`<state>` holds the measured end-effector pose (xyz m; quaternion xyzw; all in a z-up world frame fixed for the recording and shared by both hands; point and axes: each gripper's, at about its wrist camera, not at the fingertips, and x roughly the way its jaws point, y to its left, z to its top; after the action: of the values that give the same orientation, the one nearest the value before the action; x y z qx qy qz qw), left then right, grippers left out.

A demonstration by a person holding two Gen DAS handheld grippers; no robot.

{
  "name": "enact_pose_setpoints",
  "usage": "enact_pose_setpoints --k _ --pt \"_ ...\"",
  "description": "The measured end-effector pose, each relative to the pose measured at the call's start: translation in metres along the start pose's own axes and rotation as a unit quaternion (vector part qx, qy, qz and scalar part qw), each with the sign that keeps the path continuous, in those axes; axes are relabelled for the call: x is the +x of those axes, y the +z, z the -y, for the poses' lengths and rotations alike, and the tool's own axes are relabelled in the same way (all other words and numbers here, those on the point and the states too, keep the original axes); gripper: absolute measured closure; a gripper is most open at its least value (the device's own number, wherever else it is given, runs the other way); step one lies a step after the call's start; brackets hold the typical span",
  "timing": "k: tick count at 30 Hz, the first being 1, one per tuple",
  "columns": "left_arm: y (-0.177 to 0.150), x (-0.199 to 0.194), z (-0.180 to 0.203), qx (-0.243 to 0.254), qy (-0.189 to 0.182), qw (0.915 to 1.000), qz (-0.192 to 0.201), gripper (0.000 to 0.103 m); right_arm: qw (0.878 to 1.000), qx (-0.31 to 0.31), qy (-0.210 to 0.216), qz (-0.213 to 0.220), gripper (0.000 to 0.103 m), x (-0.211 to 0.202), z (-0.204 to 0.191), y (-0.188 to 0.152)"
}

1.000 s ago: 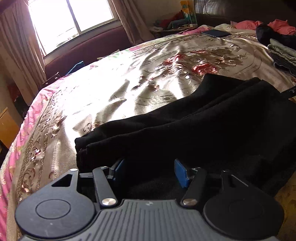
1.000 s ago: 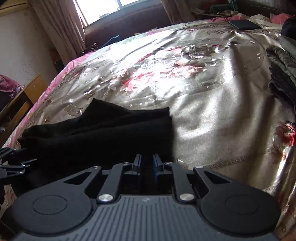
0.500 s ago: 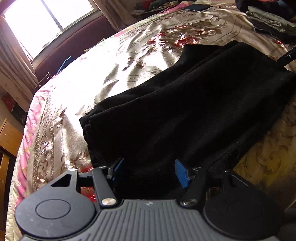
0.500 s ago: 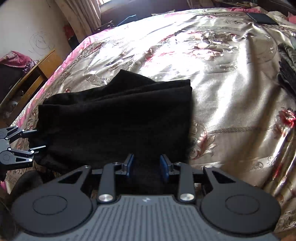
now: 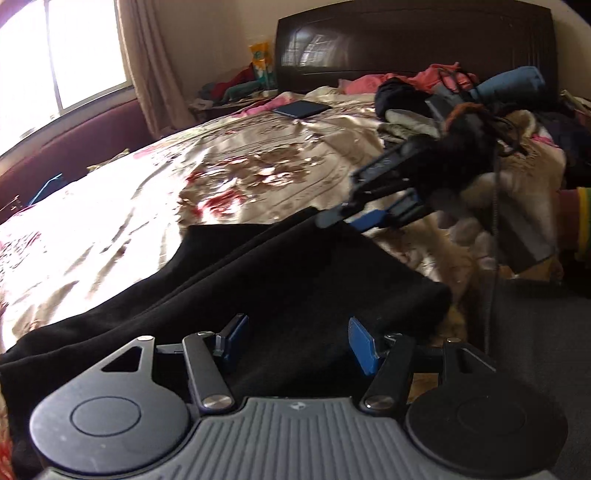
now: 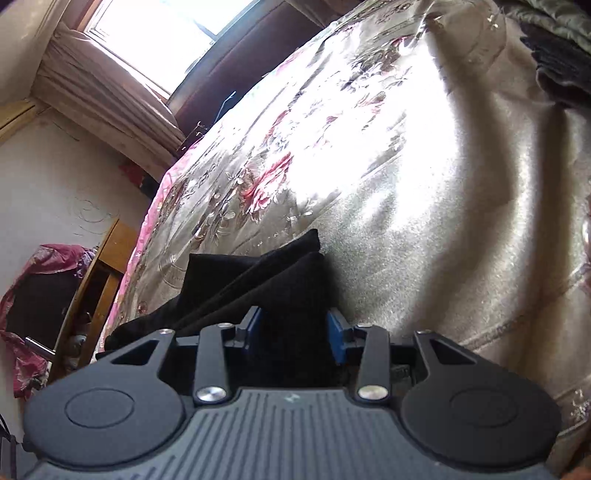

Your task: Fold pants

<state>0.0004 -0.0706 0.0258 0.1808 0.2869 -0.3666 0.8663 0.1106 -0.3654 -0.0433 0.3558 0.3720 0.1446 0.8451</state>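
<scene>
The black pants [image 5: 280,288] lie folded in layers on the floral satin bedspread [image 5: 147,206]. My left gripper [image 5: 295,341] is open, its blue pads on either side of the near edge of the cloth. My right gripper [image 6: 295,334] is open too, with the pants' right end [image 6: 280,280] between its blue pads. The right gripper also shows in the left wrist view [image 5: 351,218], low over the far right corner of the pants.
A pile of loose clothes [image 5: 461,96] lies by the dark headboard [image 5: 406,40]. A dark tablet [image 5: 301,109] lies on the bed. Folded clothes [image 6: 554,48] sit at the right. A wooden table [image 6: 107,266] stands left of the bed, below the window [image 6: 177,33].
My right gripper has opened from nearly shut and tilted over the pants' right end. My left gripper has stayed open and turned right toward the headboard. The pants lie where they were.
</scene>
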Motion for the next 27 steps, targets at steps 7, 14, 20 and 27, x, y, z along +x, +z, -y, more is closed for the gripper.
enact_pose_setpoints --k 7,14,20,27 --pt "0.003 0.034 0.067 0.026 -0.035 0.999 -0.01 0.03 0.998 0.014 0.056 -0.011 0.061 0.006 0.011 0.014" --pt "0.001 0.052 0.109 0.112 0.039 0.9929 -0.008 0.025 0.995 0.024 0.098 -0.015 0.061 0.001 0.008 0.018" --pt "-0.009 0.052 0.131 0.163 0.061 0.9848 0.004 0.025 0.996 -0.013 0.088 -0.032 0.06 0.008 0.001 0.018" --pt "0.017 0.052 0.101 0.065 0.001 0.9979 0.0 0.046 0.996 0.037 0.077 -0.032 0.087 0.004 0.004 0.016"
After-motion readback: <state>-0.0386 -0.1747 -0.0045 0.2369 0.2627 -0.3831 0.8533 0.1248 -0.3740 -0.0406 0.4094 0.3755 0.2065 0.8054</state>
